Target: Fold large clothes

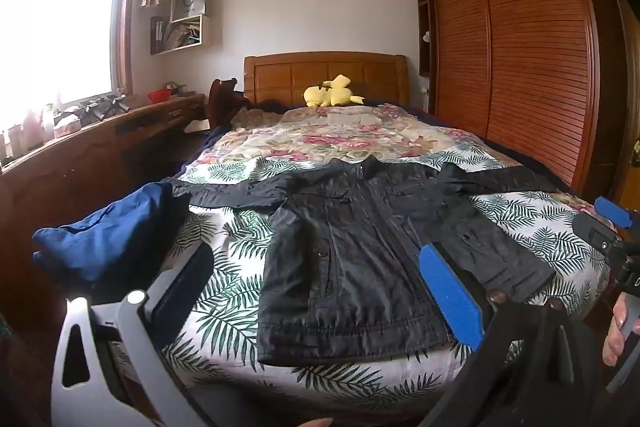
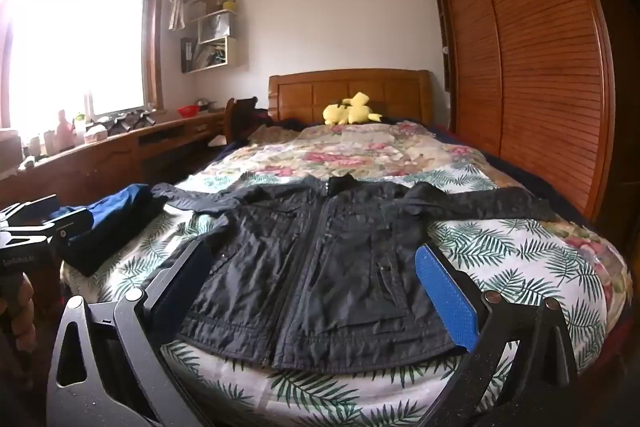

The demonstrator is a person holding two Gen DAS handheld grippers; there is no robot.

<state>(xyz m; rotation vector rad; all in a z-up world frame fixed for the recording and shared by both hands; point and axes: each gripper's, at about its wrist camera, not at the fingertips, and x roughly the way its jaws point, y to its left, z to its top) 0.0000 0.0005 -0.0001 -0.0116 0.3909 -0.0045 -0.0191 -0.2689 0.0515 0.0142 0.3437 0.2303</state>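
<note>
Jacket [image 1: 360, 247] lies spread flat on the leaf-print bedspread [image 1: 224, 311], zipped, sleeves out to both sides, hem toward me. My left gripper [image 1: 316, 287] hovers over its lower hem with jaws spread wide, nothing between them. My right gripper [image 2: 316, 287] hangs likewise, wide apart and empty. Folded blue cloth [image 1: 108, 239] sits just left of the jacket's sleeve.

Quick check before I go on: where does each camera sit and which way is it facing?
Left wrist: on the left gripper, jaws open, aimed along the bed at the jacket; right gripper and fingers show at right edge.
Right wrist: on the right gripper, jaws open, same heading; left gripper shows at left edge.
Shared: jacket, blue garment, plush, wardrobe.
</note>
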